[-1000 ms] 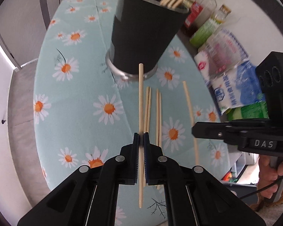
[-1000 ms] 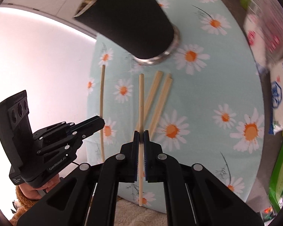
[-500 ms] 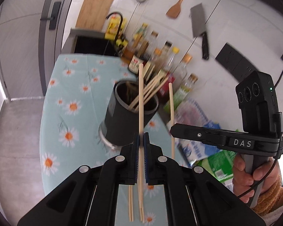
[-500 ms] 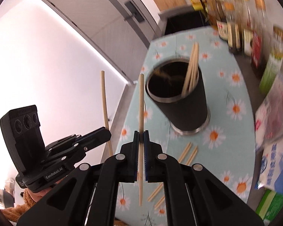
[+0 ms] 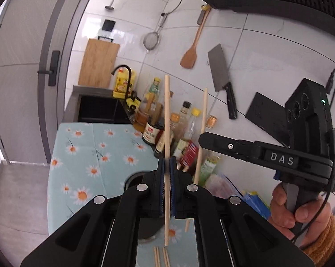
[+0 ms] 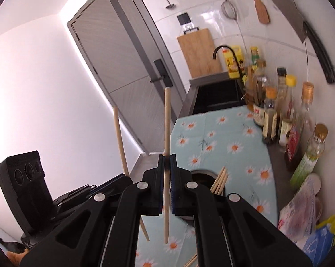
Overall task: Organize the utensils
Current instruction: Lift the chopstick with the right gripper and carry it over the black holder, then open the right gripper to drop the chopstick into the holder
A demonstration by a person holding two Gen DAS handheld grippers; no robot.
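My left gripper (image 5: 166,163) is shut on a wooden chopstick (image 5: 166,115) held upright above the table. My right gripper (image 6: 166,161) is shut on a second upright chopstick (image 6: 166,122). Each gripper shows in the other's view, with its stick: the right one (image 5: 234,146) and its stick (image 5: 202,124); the left one (image 6: 96,189) and its stick (image 6: 119,138). The black utensil cup (image 6: 203,174) with several chopsticks (image 6: 219,181) stands just below and behind the jaws; in the left wrist view the cup (image 5: 134,178) is mostly hidden. Loose chopsticks (image 5: 162,255) lie on the daisy tablecloth (image 5: 89,151).
Sauce and oil bottles (image 6: 276,111) line the wall on the right. Food bags (image 6: 301,211) lie at the right table edge. A sink (image 6: 216,98), cutting board, cleaver (image 5: 221,77) and wooden spatula are at the back. A door (image 6: 123,66) is on the left.
Both grippers have lifted their chopsticks off the table and tilted upward, so the views swung from the tabletop to the wall. The cup now sits low, behind the jaws.
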